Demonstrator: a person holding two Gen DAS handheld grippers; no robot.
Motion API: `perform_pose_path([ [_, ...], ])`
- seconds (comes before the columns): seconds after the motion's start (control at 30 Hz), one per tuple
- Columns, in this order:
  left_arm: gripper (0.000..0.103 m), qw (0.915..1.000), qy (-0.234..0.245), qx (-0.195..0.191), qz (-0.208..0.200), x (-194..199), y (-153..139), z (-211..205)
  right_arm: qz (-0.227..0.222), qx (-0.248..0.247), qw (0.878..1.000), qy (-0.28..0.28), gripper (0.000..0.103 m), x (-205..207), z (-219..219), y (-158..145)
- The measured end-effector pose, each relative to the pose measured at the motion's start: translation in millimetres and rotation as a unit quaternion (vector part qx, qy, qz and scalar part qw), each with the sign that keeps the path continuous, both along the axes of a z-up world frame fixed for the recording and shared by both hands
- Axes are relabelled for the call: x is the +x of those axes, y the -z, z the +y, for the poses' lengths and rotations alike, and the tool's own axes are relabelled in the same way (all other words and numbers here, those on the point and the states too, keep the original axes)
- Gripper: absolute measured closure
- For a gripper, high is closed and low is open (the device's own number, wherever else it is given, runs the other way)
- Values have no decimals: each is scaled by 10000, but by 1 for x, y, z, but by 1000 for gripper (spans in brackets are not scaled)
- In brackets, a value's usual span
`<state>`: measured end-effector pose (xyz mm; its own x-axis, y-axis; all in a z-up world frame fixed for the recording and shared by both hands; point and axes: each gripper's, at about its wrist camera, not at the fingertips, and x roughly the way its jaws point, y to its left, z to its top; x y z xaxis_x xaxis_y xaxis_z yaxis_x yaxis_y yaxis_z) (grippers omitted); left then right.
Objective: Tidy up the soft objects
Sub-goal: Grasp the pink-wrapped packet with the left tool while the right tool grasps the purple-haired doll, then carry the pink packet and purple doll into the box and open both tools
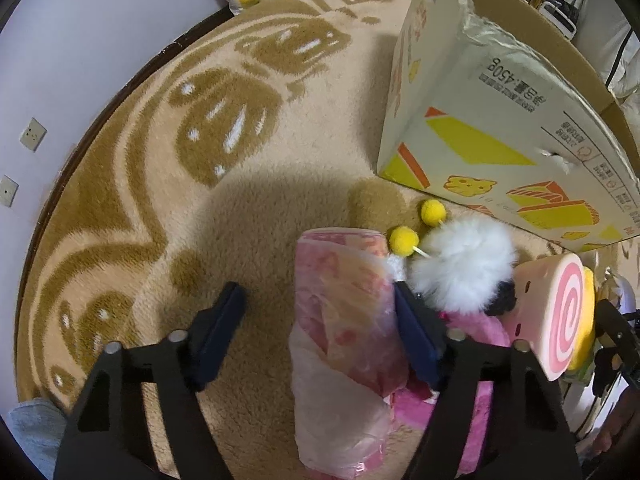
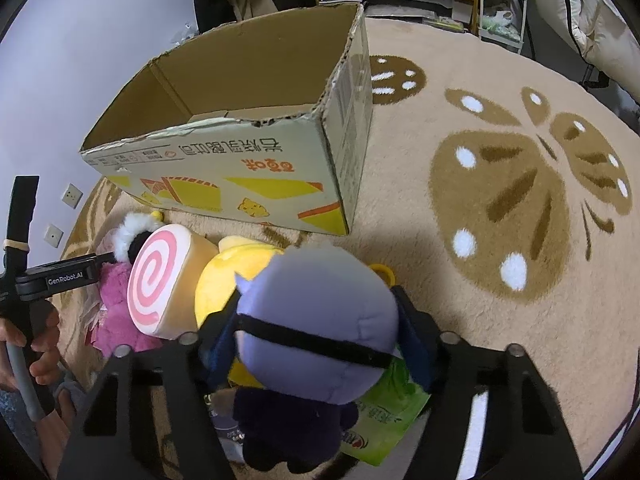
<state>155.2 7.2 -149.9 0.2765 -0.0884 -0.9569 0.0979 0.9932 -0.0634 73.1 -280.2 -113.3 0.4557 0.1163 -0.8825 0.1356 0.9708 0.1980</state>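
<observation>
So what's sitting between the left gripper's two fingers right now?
In the left wrist view, the pink wrapped roll stands between the left gripper fingers, against one finger; bare carpet fills the remaining gap.

Beige rug [image 2: 500, 320] (brown butterflies); lilac plush [image 2: 316, 320]; pink-swirl roll [image 2: 154, 276].

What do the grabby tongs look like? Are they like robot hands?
Both tongs, left tongs and right tongs, look alike: black angular frames with triangle cut-outs, silver round pins, and two flat dark blue pads as fingers. In the right wrist view, the other tool's black bar carries white lettering reading GenRobot.AI, a rubber band round its upright and a grey handle.
</observation>
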Motion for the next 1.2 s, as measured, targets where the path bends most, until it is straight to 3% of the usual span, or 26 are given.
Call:
perform_pose_path([
  [0.13, 57, 10000, -29, 23, -39, -3, -1, 0, -58, -21, 10000, -18, 33, 1, 1, -1],
  [0.47, 63, 9995, -7, 55, -326, -17, -17, -10, -455, -49, 9987, -203, 33, 1, 9, -13],
  [0.67, 79, 9979, 0, 73, -643, -27, -31, -7, -658, -92, 9977, -133, 33, -2, 9, -21],
  [0.9, 83, 9916, -68, 166, -1283, -50, -59, -3, -878, -236, 9958, -86, 34, -10, 7, -33],
  [1.07, 84, 9792, -87, 534, -1956, -74, -89, -6, -1215, -322, 9920, -81, 35, -21, 9, -48],
  [1.2, 84, 9736, -40, 417, -2243, -82, -108, -6, -1536, -380, 9874, -48, 35, -31, 12, -64],
])
